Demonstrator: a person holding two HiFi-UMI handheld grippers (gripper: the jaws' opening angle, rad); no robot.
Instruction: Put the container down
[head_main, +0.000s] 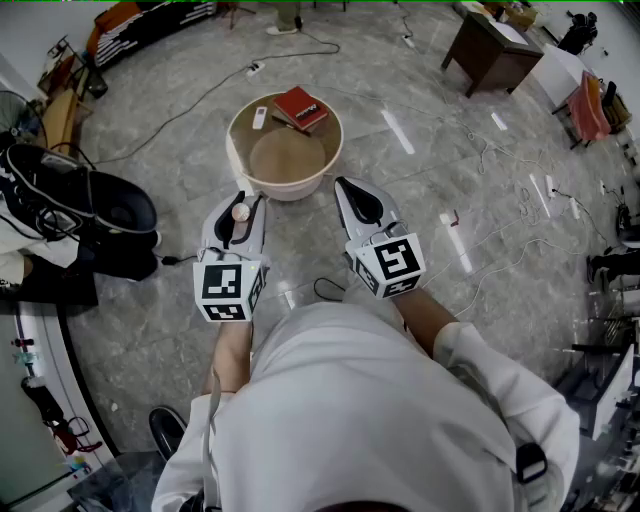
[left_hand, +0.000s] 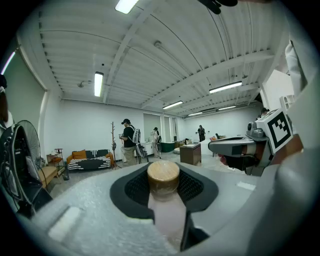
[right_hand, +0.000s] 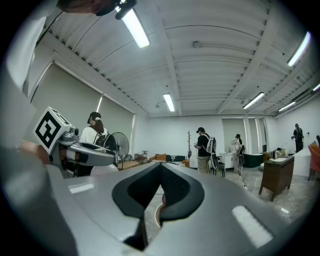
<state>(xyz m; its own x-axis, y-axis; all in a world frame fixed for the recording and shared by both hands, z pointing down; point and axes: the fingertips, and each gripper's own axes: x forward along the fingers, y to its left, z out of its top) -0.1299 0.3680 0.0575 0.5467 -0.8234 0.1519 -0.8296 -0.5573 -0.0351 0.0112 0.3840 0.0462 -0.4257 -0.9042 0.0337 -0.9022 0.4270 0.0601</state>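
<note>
Just short of the counter (head_main: 285, 160), over open floor (head_main: 420, 200), I hold both claws pointing forward: left claw (head_main: 243, 200) clamps the container (left_hand: 163, 177), right claw (head_main: 345, 185) closed, empty.

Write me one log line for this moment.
left gripper: holds bottle | right gripper: shut, empty | bottle not yet on table
</note>
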